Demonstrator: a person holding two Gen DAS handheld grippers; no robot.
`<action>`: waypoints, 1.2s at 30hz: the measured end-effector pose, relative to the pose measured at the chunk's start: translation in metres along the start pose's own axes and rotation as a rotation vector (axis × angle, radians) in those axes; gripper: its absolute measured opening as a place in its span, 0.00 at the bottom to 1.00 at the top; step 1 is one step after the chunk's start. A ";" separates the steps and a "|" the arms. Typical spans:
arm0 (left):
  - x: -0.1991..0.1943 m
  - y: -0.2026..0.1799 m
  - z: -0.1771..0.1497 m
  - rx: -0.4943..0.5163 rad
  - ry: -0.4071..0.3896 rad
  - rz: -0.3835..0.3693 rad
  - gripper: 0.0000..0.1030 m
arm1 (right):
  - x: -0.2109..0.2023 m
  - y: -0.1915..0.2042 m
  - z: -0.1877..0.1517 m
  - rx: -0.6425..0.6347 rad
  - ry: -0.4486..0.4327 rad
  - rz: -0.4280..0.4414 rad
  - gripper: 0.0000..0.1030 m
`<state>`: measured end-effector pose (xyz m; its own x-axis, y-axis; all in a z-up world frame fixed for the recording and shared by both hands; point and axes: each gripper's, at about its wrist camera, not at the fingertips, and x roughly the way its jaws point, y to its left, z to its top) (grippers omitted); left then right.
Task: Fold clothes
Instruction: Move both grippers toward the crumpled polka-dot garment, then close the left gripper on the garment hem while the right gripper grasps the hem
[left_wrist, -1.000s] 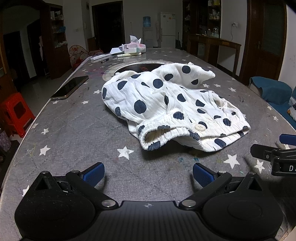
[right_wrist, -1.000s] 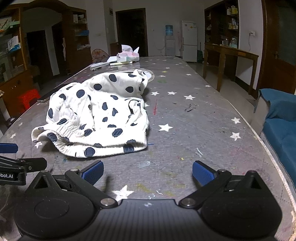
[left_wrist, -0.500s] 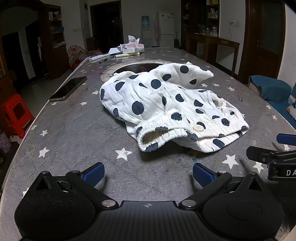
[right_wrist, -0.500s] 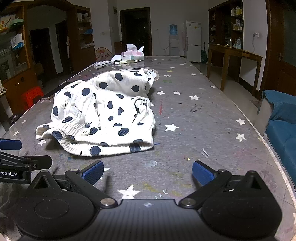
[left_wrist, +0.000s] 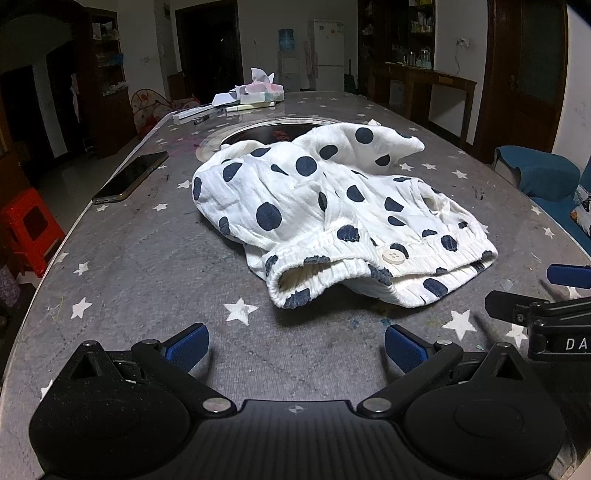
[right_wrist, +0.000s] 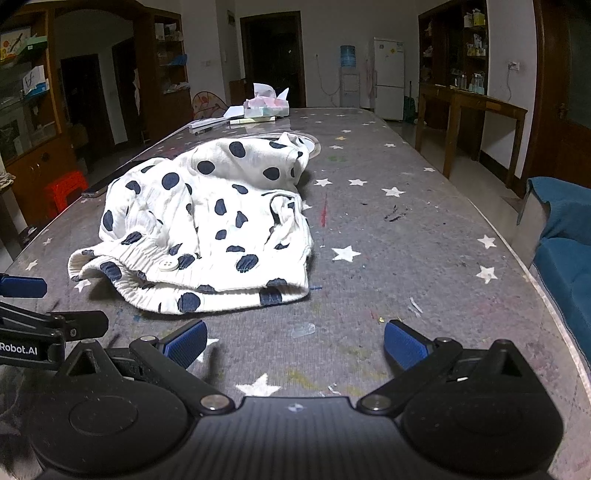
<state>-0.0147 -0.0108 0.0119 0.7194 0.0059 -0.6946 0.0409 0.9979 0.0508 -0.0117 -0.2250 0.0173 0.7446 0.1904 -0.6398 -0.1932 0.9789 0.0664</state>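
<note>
The room is dim, with white walls (right_wrist: 325, 44) and dark wooden doorways (right_wrist: 275, 59). At the far end a white refrigerator (right_wrist: 388, 77) stands just beside a water dispenser (right_wrist: 348, 79) topped with a blue bottle. Dark wooden shelving (right_wrist: 166, 74) lines the left wall, and a red plastic stool (left_wrist: 27, 229) sits on the floor. To the right stand a dark wooden side table (right_wrist: 469, 122) and a blue sofa (right_wrist: 565, 240).
</note>
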 end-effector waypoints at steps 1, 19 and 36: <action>0.001 0.000 0.000 0.001 0.001 0.000 1.00 | 0.001 0.000 0.001 0.000 0.001 0.000 1.00; 0.009 0.010 0.017 -0.001 -0.010 -0.005 1.00 | 0.017 0.004 0.019 -0.021 0.004 0.020 0.98; 0.005 0.032 0.035 -0.034 -0.046 -0.025 1.00 | 0.031 0.001 0.033 0.011 0.026 0.069 0.84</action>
<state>0.0145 0.0185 0.0350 0.7496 -0.0209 -0.6616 0.0361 0.9993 0.0094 0.0320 -0.2162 0.0228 0.7124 0.2559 -0.6534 -0.2365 0.9642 0.1197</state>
